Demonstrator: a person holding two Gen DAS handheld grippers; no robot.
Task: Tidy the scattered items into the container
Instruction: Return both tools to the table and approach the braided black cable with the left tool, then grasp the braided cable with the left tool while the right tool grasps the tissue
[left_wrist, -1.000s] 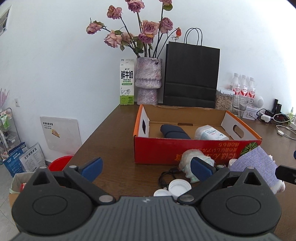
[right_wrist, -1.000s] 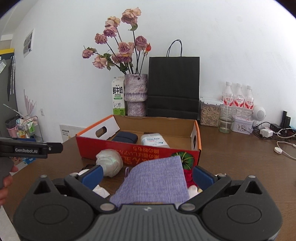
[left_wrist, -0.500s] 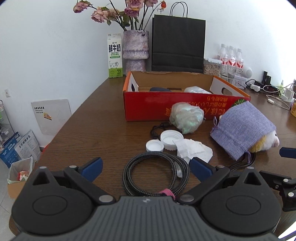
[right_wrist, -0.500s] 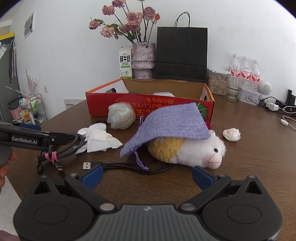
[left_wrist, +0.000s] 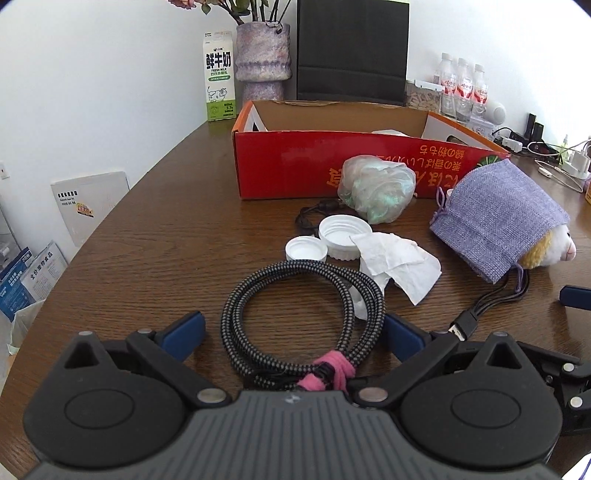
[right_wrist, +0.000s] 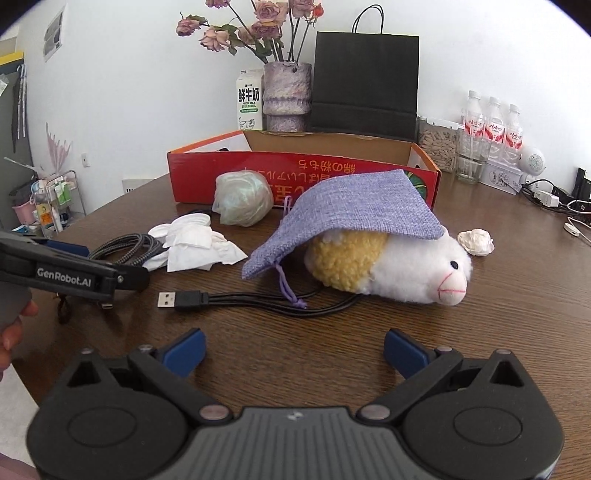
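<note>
Left tongs (left_wrist: 291, 330) spread wide, empty, straddling braided cable coil (left_wrist: 303, 314), likely lined up for pickup. Right tongs (right_wrist: 293, 349) equally wide, empty, aimed toward plush sheep (right_wrist: 391, 266) half-covered by lilac pouch (right_wrist: 351, 210). Coil black-grey, bound by pink tie, flat on surface (left_wrist: 166, 240). Beyond, open red box (left_wrist: 332, 162), meant for clutter.

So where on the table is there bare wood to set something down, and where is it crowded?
Bare wood lies left of the coiled cable and red box toward the table edge, and right of the plush past the paper ball. It is crowded between box and cable: caps, tissue, bagged bundle, pouch.
</note>
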